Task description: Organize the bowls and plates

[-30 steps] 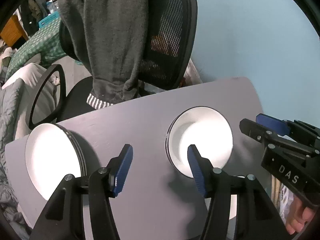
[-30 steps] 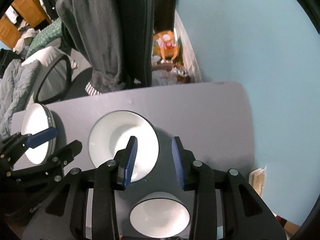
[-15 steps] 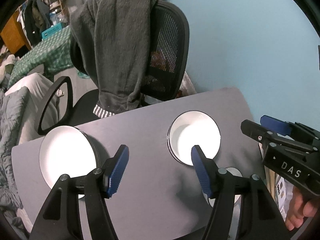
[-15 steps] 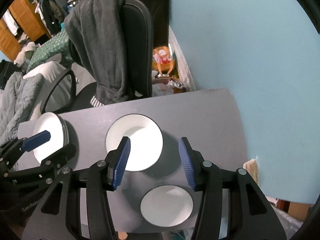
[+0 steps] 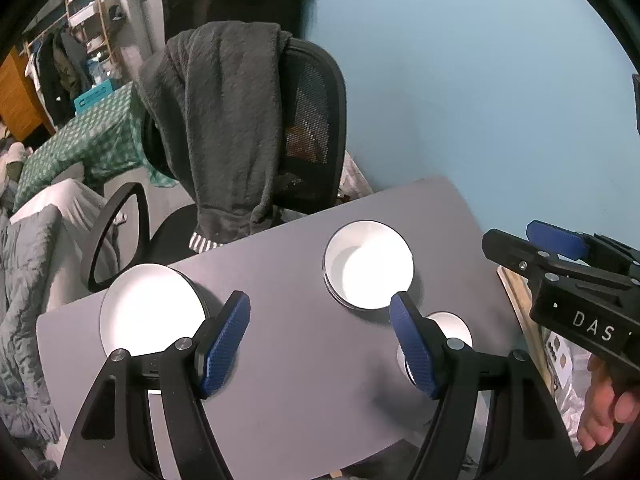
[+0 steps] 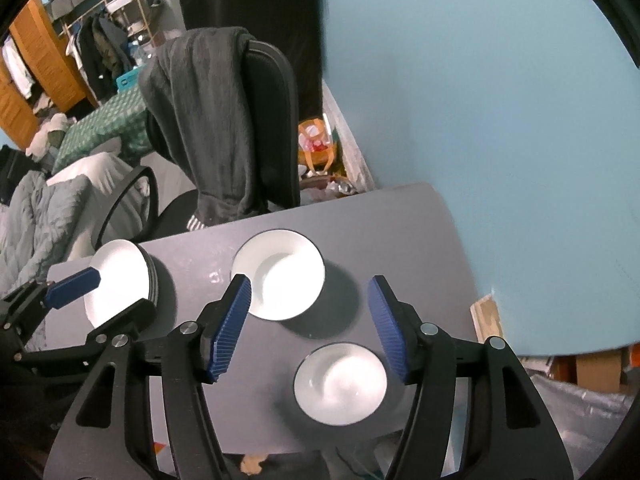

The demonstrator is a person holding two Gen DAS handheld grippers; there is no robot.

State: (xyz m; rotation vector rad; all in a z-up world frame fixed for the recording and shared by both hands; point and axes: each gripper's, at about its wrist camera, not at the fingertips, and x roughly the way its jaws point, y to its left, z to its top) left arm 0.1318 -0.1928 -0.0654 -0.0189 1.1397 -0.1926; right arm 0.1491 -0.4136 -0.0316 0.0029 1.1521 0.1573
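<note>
Plate stack (image 6: 120,280) at 9 o'clock on grey table (image 5: 288,360), black rims showing, near the edge. Left gripper (image 5: 320,344) above table, fingers spread, just been opening, nothing between. Wide bowl (image 6: 278,274) at 12 o'clock, centre. Small bowl (image 6: 340,384) at 5 o'clock, close to near edge. Right gripper (image 6: 310,320) above it, fingers spread, just been opening, nothing between. Risks: glossy rim slipping from pads; small bowl nudged off edge on descent; plate stack tipping if clipped.

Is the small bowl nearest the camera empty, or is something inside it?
Empty. In the right wrist view the small bowl stands upright on the table, and its white inside shows nothing in it.
</note>
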